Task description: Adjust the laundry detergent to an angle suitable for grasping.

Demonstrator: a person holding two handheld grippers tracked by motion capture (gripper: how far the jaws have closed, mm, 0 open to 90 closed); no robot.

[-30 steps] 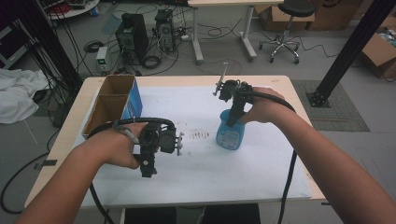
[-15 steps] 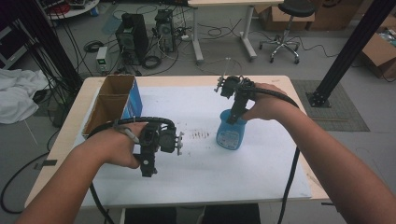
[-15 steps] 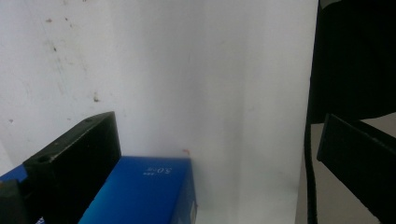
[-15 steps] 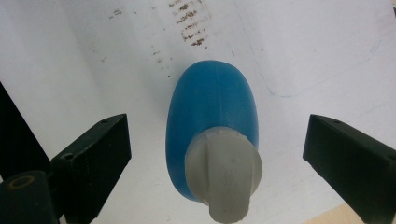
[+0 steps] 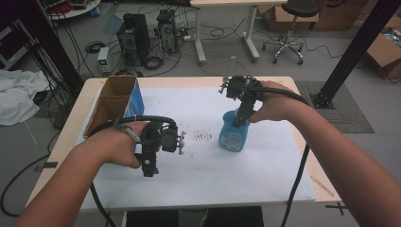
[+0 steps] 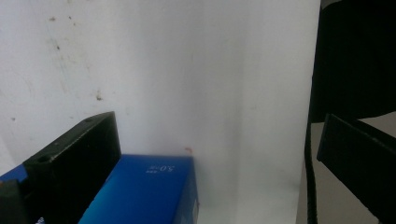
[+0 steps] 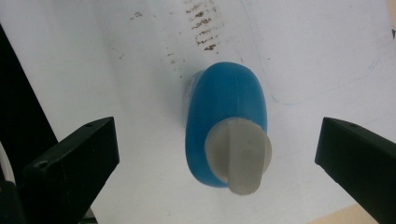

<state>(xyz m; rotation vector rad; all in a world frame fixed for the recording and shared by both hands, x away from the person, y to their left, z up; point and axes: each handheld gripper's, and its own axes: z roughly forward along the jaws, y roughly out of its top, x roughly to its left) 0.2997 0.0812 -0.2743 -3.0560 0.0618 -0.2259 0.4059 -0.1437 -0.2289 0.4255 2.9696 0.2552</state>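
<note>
Standing at the table's left edge in the high view is an open cardboard box (image 5: 116,97) with a blue side; just right of it the left gripper (image 5: 147,166) hangs over the white sheet (image 5: 198,175), jaws pointing down. The left gripper view shows those jaws spread apart with nothing between them, and a corner of the blue box side (image 6: 144,191) below. Farther right, the blue bottle (image 5: 235,133) stands upright on the sheet, beside some brown smears (image 5: 203,137). The right gripper (image 5: 241,116) sits directly over it; its jaws have just been opening and now stand wide, the bottle's pale cap (image 7: 239,154) between them but touched by neither pad.

The bottle is probably smooth, rigid plastic, light unless full, and its rounded body could slip; the narrower neck under the cap looks the safer hold. The high view gives the bottle's label and upright stance, though the jaw gap is hard to read there; the right gripper view gives that gap plainly.
</note>
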